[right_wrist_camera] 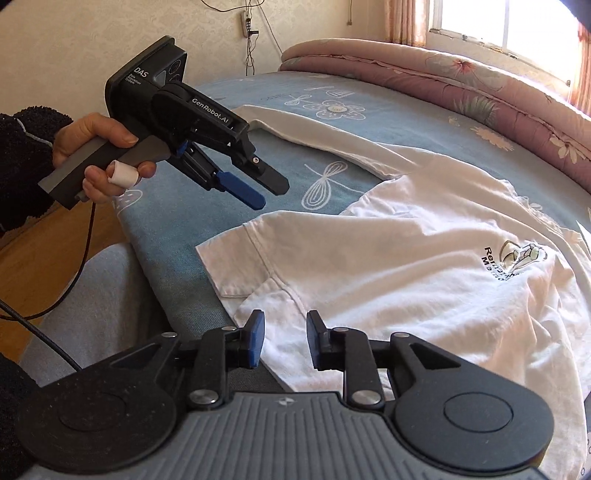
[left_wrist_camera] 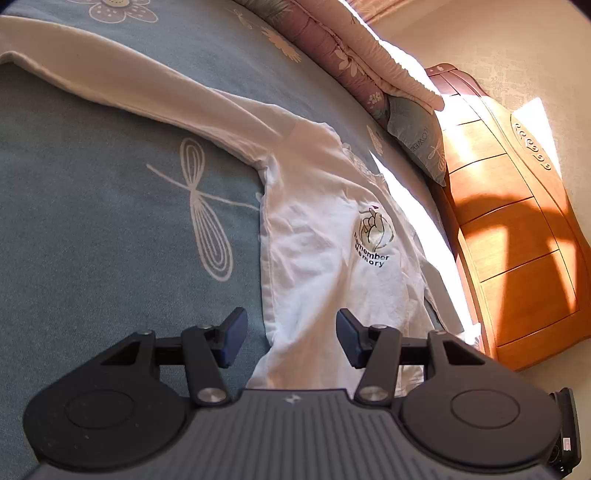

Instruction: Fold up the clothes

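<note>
A white long-sleeved shirt with a "Remember Memory" print lies flat on the blue flowered bed sheet. One sleeve stretches out away from the body. Another sleeve end lies folded across the shirt near the bed edge. My left gripper hovers open above the shirt's side seam with nothing between its fingers; a hand holds it. My right gripper is open over the shirt's near edge, holding nothing.
A rolled pink quilt runs along the far side of the bed under a window. A pillow leans on the wooden headboard. The person's grey trouser leg and a black cable are at the bed's near edge.
</note>
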A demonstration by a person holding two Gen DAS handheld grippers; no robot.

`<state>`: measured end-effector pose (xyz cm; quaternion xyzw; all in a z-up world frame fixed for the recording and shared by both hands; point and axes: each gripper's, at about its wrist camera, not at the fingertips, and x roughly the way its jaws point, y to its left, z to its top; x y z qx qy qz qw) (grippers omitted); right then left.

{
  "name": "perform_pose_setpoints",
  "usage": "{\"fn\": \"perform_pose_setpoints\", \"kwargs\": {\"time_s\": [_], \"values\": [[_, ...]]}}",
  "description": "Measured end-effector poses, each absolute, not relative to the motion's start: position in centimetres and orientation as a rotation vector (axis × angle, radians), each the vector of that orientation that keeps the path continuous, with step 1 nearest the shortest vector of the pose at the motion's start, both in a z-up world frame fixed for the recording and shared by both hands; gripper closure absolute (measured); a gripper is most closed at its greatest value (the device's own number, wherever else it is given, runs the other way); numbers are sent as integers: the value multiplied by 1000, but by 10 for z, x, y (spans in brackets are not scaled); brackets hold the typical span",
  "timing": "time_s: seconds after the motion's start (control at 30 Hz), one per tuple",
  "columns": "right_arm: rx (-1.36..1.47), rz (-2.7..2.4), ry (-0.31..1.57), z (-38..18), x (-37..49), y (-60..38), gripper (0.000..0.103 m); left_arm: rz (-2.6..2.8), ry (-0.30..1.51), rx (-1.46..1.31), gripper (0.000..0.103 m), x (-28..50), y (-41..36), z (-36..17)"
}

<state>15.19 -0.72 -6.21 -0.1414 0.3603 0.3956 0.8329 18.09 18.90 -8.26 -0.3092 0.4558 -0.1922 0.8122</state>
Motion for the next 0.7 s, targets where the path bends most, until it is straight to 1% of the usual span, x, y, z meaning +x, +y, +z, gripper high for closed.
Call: {"fn": "perform_pose_setpoints", "kwargs": {"time_s": [0.07, 0.17, 0.23, 0.3, 0.33, 0.37, 0.4, 0.43, 0.47, 0.53, 0.63, 0.67, 0.7], "values": [[-259, 807, 767, -63, 160, -13, 74, -414, 969, -658, 50, 211, 184, -83], [-193, 755, 768, -63, 170, -23, 73, -384, 988, -651, 50, 252, 173, -102], [-149, 719, 765, -63, 175, -31, 71, -364, 1020, -644, 51, 276, 166, -119], [-108, 684, 754, -62, 178, -41, 68, -379, 973, -686, 51, 287, 165, -125], [-86, 666, 751, -61, 179, -48, 67, -381, 973, -710, 52, 293, 165, -128], [-64, 651, 749, -61, 180, -54, 66, -384, 956, -720, 56, 299, 163, -129], [-42, 636, 747, -62, 181, -59, 66, -376, 954, -705, 77, 301, 161, -130], [-22, 622, 746, -62, 183, -65, 65, -362, 952, -670, 91, 303, 158, -128], [-10, 608, 748, -63, 185, -69, 64, -349, 950, -634, 102, 306, 155, -126], [7, 583, 757, -66, 188, -76, 64, -321, 945, -562, 102, 310, 149, -121], [40, 563, 767, -69, 192, -86, 64, -277, 866, -513, 101, 321, 159, -100], [53, 562, 770, -70, 193, -88, 64, -260, 869, -499, 100, 327, 162, -97], [63, 561, 772, -71, 194, -89, 64, -243, 872, -486, 97, 333, 165, -94]]}}
